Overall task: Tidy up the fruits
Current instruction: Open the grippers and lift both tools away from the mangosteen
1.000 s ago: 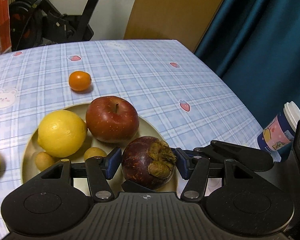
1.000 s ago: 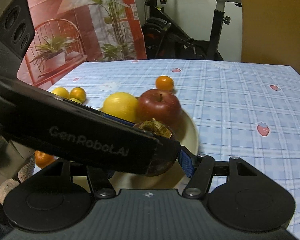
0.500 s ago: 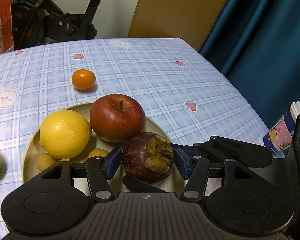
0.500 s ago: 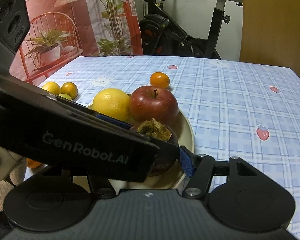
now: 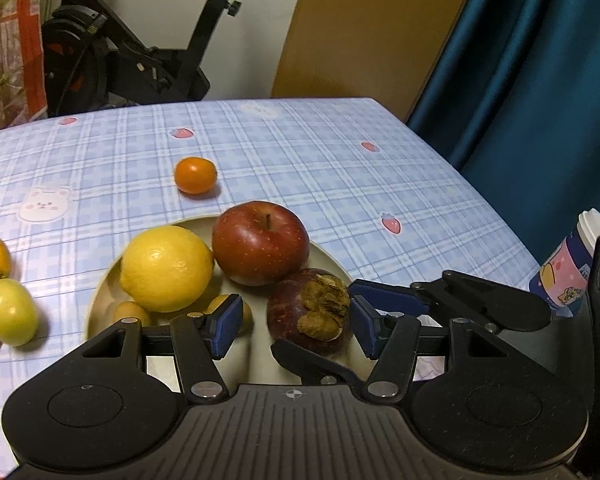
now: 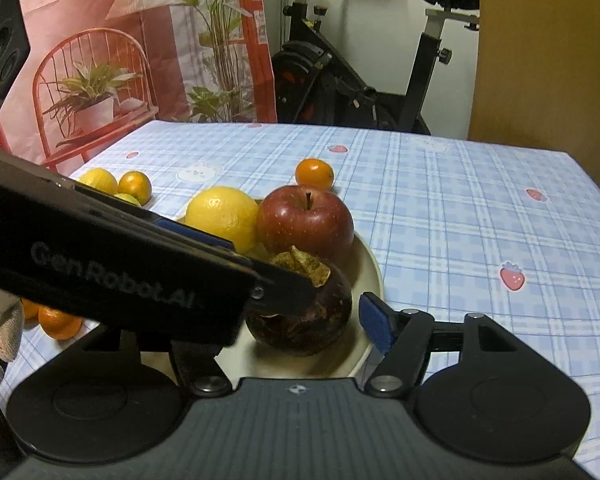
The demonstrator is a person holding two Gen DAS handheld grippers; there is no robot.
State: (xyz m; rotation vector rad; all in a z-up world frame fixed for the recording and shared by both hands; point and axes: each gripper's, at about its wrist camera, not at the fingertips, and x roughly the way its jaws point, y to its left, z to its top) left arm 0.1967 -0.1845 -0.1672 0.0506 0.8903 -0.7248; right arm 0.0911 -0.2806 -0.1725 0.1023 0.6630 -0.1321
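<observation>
A table under a pale blue checked cloth (image 5: 300,160) printed with strawberries and bears holds a round beige plate (image 5: 100,300). On the plate sit a dark purple mangosteen (image 5: 304,312), a red apple (image 5: 260,248) and a yellow lemon (image 5: 166,268); a small orange fruit (image 5: 194,175) lies beyond on the cloth. The left gripper (image 5: 296,326) stands open around the mangosteen, pads clear. The right gripper (image 6: 300,320) has just been opening, the mangosteen between its jaws untouched. Behind stand a black exercise bike (image 6: 360,72) and a teal curtain (image 5: 540,80).
</observation>
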